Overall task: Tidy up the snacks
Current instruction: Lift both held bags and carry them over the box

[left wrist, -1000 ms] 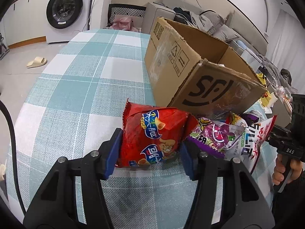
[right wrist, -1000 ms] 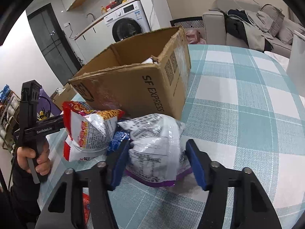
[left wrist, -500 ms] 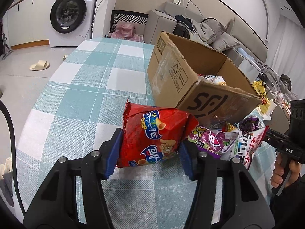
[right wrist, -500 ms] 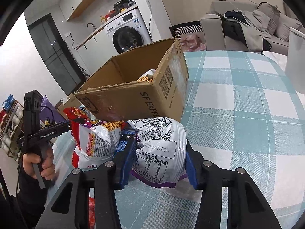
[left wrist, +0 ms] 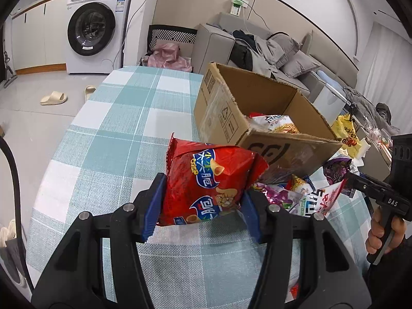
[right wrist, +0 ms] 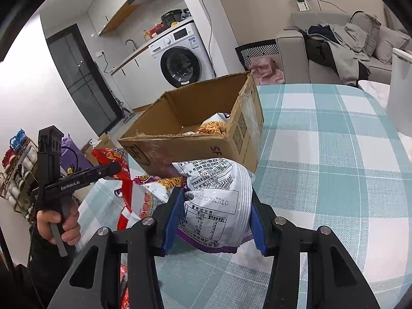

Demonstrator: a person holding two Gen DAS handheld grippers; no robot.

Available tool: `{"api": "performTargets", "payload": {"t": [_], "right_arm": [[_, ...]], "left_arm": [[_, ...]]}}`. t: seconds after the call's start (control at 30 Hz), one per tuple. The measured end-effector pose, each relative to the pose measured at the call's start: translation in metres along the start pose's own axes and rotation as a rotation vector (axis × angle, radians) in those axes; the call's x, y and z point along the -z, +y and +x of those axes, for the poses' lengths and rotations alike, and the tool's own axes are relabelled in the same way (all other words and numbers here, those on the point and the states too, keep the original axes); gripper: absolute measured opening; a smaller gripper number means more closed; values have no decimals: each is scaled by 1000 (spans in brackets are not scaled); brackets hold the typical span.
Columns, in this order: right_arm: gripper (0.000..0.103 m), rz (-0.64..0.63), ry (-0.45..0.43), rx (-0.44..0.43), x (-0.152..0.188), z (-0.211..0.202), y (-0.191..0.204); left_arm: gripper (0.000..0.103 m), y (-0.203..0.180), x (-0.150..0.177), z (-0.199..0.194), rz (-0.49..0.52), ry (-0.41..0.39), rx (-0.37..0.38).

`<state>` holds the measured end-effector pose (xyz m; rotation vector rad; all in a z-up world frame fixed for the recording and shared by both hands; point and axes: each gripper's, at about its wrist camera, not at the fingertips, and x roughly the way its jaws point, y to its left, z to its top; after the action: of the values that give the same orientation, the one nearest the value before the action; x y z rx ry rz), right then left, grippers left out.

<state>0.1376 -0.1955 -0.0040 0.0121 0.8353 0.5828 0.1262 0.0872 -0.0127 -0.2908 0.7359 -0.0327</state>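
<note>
Left gripper [left wrist: 200,206]: I pinch the red bag [left wrist: 208,185].
Right gripper [right wrist: 213,216]: I pinch the white bag [right wrist: 216,200].
Box [right wrist: 190,146]: table [right wrist: 334,154] middle.

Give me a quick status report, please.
Left hand-held gripper shut on red chip bag. Right hand-held gripper shut on white snack bag. Cardboard box open ahead.

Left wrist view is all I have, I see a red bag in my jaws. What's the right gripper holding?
Observer: The right gripper is shut on a white bag, printed back facing the camera.
Operator: Is anything in the cardboard box beyond what I see?
Observer: In the cardboard box, orange stick snacks lie against its right-hand wall.
Operator: What's right of the box?
Observer: Bare checked tablecloth, then a white object at the edge.
</note>
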Motion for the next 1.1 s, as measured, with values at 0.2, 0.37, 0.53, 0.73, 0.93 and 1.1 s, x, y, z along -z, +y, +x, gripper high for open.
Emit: {"api": "performTargets", "payload": {"t": [0.2,0.37,0.53,0.73,0.93,1.1], "right_arm": [[49,-5,-31,-12,-3,-11,6],[49,-3,-57,-23,-5,-19,9],[49,2,-91,-44,-8,-27,11],[49,7,-133,-56,-11,-36,16],[36,12,-147,-66,-13,-40,23],[25,-8,-86,-14,-12,-25,25]], "left_arm": [[53,-8,-4,-14,11,-30,6],[53,-14,-7,-27,15,-57,17],[53,-24,-9,-44,31,-92,25],[53,-35,-11,-60,47,-124,33],[53,-45,-16,-69,59,-144,42],[53,-50,-13,-68,67,-129,46]]}}
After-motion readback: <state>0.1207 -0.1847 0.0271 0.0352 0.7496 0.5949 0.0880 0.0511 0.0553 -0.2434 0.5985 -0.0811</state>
